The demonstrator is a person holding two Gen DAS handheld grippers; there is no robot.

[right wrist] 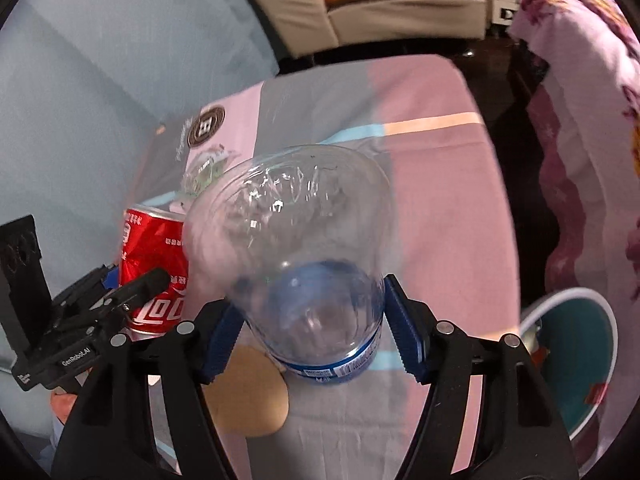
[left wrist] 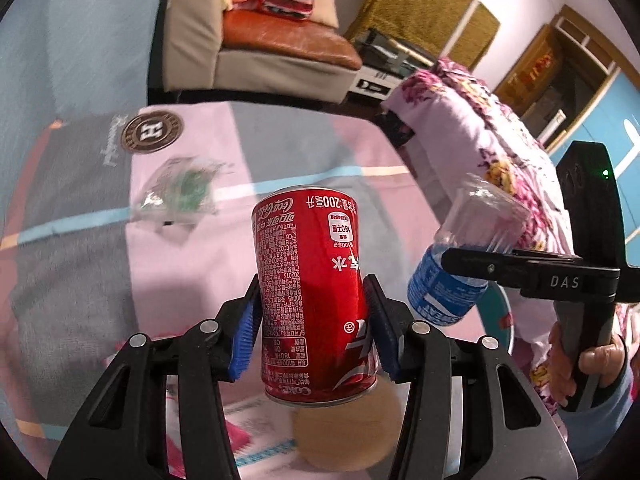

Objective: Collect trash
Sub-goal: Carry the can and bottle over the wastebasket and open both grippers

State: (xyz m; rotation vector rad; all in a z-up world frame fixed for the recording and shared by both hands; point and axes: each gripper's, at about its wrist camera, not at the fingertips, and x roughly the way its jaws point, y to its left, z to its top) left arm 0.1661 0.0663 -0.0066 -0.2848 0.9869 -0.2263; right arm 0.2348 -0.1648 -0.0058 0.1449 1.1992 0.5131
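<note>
My left gripper has its blue-padded fingers closed against the sides of a red cola can; the can is upside down by its print, lifted clear of the cloth-covered counter. Just below the can, a tan round object lies on the counter; I cannot tell what it is.

My right gripper has its fingers clamped on a clear plastic bottle at its blue label band, base pointing away from the camera. In the left wrist view the same bottle is just right of the can, in the air, tilted, with my right hand on the handle. In the right wrist view the can sits just left of the bottle.

Beyond the can, on the counter, lies a crumpled clear wrapper with green print. Farther still, a round brown emblem marks the cloth. To the right of the bottle, lower down, is a white-rimmed round bin. Past the counter's far edge stands a sofa.
</note>
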